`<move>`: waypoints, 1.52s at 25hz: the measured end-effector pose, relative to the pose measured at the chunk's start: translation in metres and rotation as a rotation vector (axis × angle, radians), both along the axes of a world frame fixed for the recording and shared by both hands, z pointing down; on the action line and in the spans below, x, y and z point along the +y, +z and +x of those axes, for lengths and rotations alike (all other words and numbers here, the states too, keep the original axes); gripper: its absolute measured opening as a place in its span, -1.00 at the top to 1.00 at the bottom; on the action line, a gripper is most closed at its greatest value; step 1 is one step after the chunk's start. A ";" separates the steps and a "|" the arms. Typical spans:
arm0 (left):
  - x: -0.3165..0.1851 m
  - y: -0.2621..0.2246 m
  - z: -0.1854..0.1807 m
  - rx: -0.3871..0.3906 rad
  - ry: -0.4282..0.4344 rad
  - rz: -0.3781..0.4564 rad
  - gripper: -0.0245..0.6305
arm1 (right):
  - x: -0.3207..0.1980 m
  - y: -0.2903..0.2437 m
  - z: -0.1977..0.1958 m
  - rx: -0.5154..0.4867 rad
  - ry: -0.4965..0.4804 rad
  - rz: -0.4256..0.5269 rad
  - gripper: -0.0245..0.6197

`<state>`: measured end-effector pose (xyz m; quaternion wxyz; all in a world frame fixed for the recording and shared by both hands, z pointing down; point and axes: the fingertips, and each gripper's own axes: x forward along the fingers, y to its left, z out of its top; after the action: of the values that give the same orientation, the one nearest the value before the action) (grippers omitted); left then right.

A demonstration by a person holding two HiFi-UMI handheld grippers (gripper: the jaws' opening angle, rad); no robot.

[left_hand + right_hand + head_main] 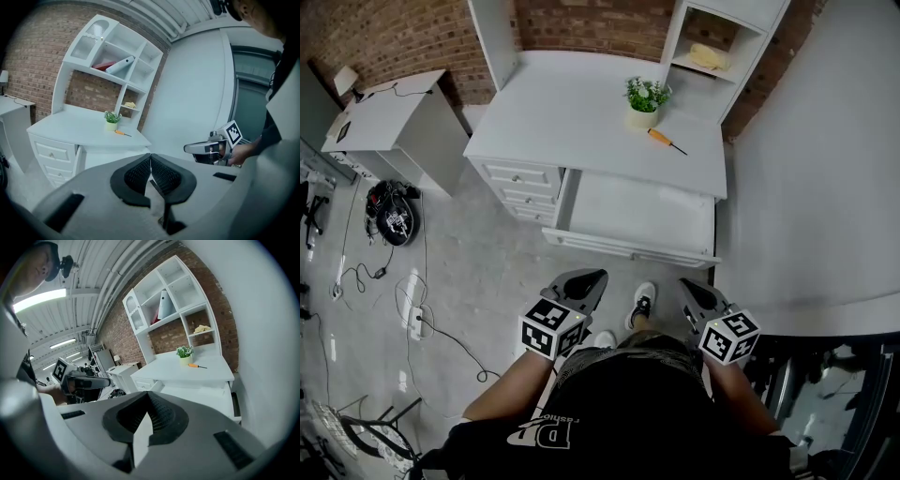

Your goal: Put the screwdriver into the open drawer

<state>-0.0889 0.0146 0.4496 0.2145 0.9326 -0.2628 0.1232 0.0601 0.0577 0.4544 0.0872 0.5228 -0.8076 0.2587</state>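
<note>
On desk [562,112] by plant pot [643,101] — screwdriver [667,141] lay untouched, just behind open drawer [637,214] | L hand-held gripper [589,279] & R hand-held gripper [687,287] both pinched closed, nothing held, well back | step called for R to open early, take orange handle crosswise — not thin shaft.

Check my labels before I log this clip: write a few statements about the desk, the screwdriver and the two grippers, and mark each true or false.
1. The screwdriver lies on top of the desk, beside the potted plant. True.
2. The drawer under the desk is closed. False: it is pulled open.
3. The left gripper holds the screwdriver. False: its jaws are together on nothing, well back from the desk.
4. The right gripper has its jaws together. True.
5. The potted plant stands inside the drawer. False: it stands on top of the desk.
</note>
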 end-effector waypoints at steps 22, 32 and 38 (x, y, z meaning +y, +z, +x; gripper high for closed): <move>-0.144 0.007 0.075 -0.103 -0.070 0.014 0.87 | -0.178 0.016 0.099 0.054 -0.073 0.026 0.91; -0.214 0.022 0.101 -0.155 -0.174 0.004 0.87 | -0.282 0.030 0.160 0.122 -0.107 0.057 0.91; -0.242 0.030 0.105 -0.175 -0.208 -0.017 0.87 | -0.331 0.062 0.164 0.206 -0.178 0.029 0.90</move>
<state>0.0163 -0.2274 0.4795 0.2101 0.8843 -0.3746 0.1834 0.2244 -0.2732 0.5160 0.1850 0.4741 -0.8411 0.1833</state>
